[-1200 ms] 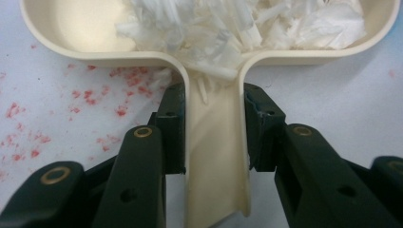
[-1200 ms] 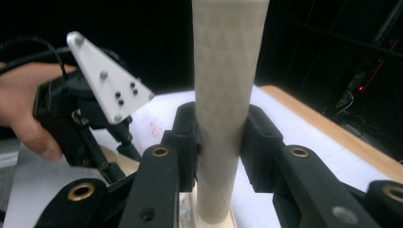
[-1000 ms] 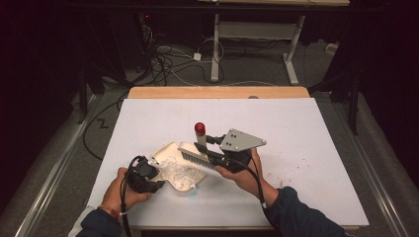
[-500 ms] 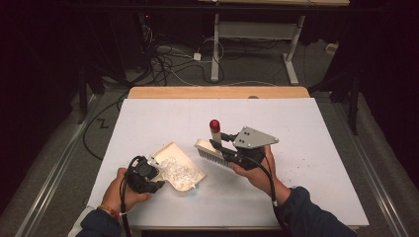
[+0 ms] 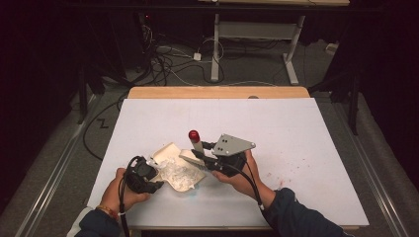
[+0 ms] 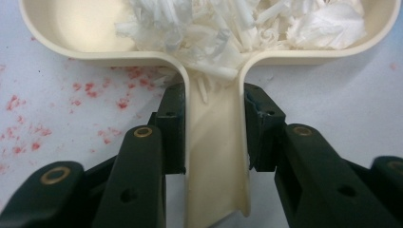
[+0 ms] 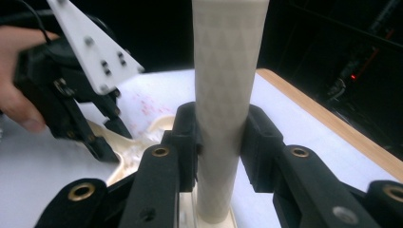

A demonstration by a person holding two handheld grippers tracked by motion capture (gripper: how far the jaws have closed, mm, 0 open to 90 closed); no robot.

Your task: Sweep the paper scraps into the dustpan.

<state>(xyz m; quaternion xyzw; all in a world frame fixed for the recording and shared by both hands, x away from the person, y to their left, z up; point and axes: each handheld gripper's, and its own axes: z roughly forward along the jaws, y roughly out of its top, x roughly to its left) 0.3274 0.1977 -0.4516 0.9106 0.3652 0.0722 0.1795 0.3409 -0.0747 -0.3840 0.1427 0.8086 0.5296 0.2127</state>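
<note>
Sweeping step is in hand. A cream plastic dustpan point(image 5: 174, 167) with a short handle lies on the white bench point(image 5: 306, 133), lower left of centre in the high view, and is loaded with white shredded paper scraps point(image 5: 180, 173). The dustpan handle is clamped between the jaws of the left tool point(image 5: 149, 181), as seen centre frame in the left gripper view, where the pan point(image 6: 85, 28) fills the top edge and the scraps point(image 6: 228, 28) are piled toward the handle mouth.

A small cream plastic hand brush with a red-tipped, textured handle point(image 5: 196, 148) is gripped by the right tool point(image 5: 203, 159); in the right gripper view the handle point(image 7: 225, 95) rises vertically through the middle of the frame, pinched on both sides by the jaws. The brush head is held just at the right rim of the dustpan, in the centre of the high view; contact with the rim cannot be told for certain. The left tool point(image 7: 97, 128) is seen at the left of that view, on the pan.

Faint red specks point(image 6: 85, 92) are scattered on the bench at the left of the left gripper view, beside the pan.

Judged: most loose scraps are already in the pan. The next move calls for the brush to be drawn toward the pan mouth over any remaining bits, with the pan kept flat and steady by the left tool so nothing spills back out.

No brand, label or readable writing is seen on the brush, pan, tools or bench.
</note>
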